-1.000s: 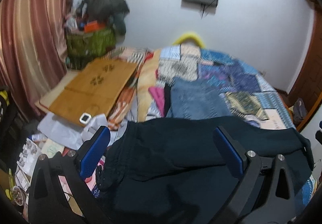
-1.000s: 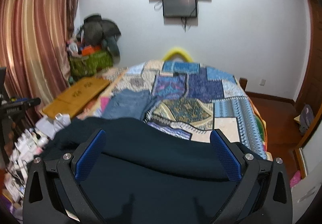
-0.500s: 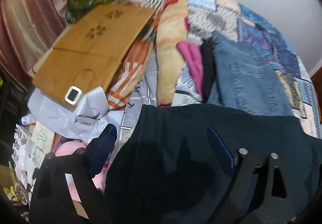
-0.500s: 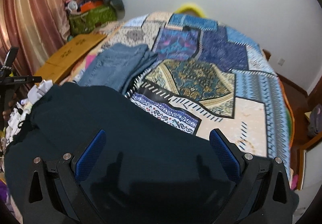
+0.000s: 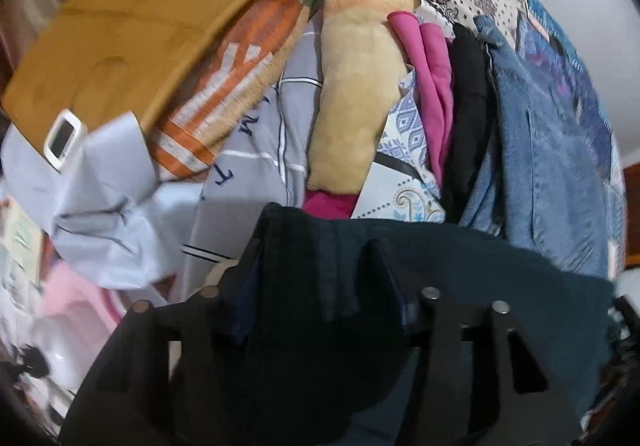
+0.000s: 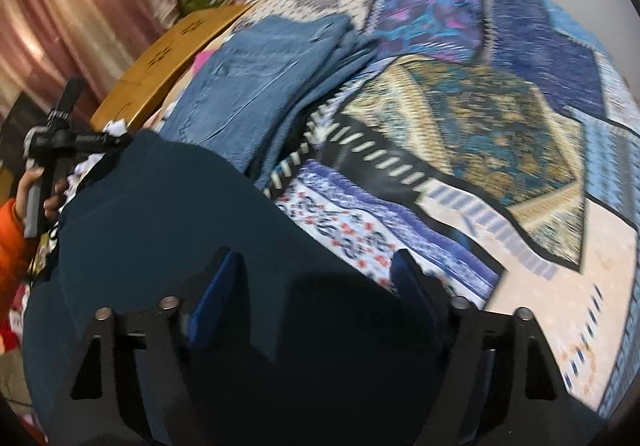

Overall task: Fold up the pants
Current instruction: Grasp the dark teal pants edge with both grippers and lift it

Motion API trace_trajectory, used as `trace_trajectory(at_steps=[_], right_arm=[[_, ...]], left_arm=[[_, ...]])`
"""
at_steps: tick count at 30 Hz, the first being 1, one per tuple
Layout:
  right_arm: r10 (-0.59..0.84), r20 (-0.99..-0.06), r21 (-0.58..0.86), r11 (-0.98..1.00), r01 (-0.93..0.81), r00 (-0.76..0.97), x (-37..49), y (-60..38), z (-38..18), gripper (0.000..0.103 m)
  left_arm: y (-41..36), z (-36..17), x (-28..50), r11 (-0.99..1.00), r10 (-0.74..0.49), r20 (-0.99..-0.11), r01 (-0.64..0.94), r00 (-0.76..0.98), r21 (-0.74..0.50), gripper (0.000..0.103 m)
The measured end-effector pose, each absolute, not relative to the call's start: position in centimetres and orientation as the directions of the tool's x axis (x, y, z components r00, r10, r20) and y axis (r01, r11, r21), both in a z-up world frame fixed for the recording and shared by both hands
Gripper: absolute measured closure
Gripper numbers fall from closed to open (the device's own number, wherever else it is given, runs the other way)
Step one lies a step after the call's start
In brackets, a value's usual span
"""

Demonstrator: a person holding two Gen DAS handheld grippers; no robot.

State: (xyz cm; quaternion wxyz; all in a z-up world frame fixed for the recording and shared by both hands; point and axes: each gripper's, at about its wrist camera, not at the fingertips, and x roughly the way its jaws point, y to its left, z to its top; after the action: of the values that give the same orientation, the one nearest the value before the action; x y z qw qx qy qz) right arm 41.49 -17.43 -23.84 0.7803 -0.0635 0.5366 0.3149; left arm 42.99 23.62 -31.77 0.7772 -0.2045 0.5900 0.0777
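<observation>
Left wrist view: the left gripper [image 5: 316, 282] sits low over the near edge of the dark pants [image 5: 460, 270]; its fingers are partly closed with dark cloth bunched between them, but whether they actually pinch it I cannot tell, the pads being lost against the fabric; beyond the pants lie folded blue jeans [image 5: 548, 149], a black garment [image 5: 468, 105], a pink one [image 5: 432, 65] and a tan plush roll [image 5: 360, 73]; further beyond the pants and to their left, a wooden board [image 5: 132, 25] with a small white device [image 5: 62, 137] at its near corner. Right wrist view: the right gripper [image 6: 316, 286] stands with its fingers spread, the pants [image 6: 160, 230] passing between the blue pads [image 6: 216, 294] but not clamped as far as shows; the pants lie on the patchwork bedspread [image 6: 500, 133], nearest the camera; the jeans [image 6: 260, 73] are just beyond them; at the far left edge of the pants the person's left hand [image 6: 44, 189] grips the other tool's handle. Progress, by judgement: the pants look spread broad and flat across the bed's near side, no clear fold line visible; so early, with the halving and tidying probably left.
</observation>
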Motion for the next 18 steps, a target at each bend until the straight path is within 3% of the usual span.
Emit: trace_trajectory(at_steps=[1,3,4,6,7,11,18], right_arm=[[0.433,-0.876,0.249,0.785,-0.567,0.214,41.6,-17.1,-24.0,0.04],[0.464,-0.866,0.286,0.763,-0.579,0.184,41.6,-16.6,-24.2,0.059],[0.473,-0.864,0.299,0.755,-0.583,0.169,41.5,-16.3,-24.3,0.064],[0.484,-0.86,0.308,0.743,-0.594,0.161,41.1,-16.0,-24.5,0.078],[0.478,-0.863,0.297,0.745,-0.598,0.167,41.0,-15.8,-24.5,0.08],[0.447,-0.863,0.223,0.756,-0.615,0.236,39.8,-15.4,-23.7,0.096],[0.466,-0.758,0.103,0.777,-0.621,0.457,38.0,-16.1,-16.7,0.097]], left_arm=[[23.7,-31.6,43.0,0.903,-0.121,-0.948,-0.364,0.294,-0.228,0.054],[23.6,-31.4,42.9,0.913,-0.099,-0.951,-0.353,0.292,-0.204,0.068],[23.5,-31.1,42.8,0.919,-0.096,-0.95,-0.339,0.296,-0.199,0.07],[23.3,-30.4,42.6,0.927,-0.081,-0.947,-0.325,0.312,-0.186,0.088],[23.0,-29.8,42.3,0.934,-0.053,-0.945,-0.318,0.322,-0.161,0.095],[22.0,-27.6,42.0,0.953,0.046,-0.93,-0.294,0.365,-0.068,0.095],[20.9,-19.5,39.9,0.964,0.183,-0.82,-0.263,0.543,0.041,0.095]])
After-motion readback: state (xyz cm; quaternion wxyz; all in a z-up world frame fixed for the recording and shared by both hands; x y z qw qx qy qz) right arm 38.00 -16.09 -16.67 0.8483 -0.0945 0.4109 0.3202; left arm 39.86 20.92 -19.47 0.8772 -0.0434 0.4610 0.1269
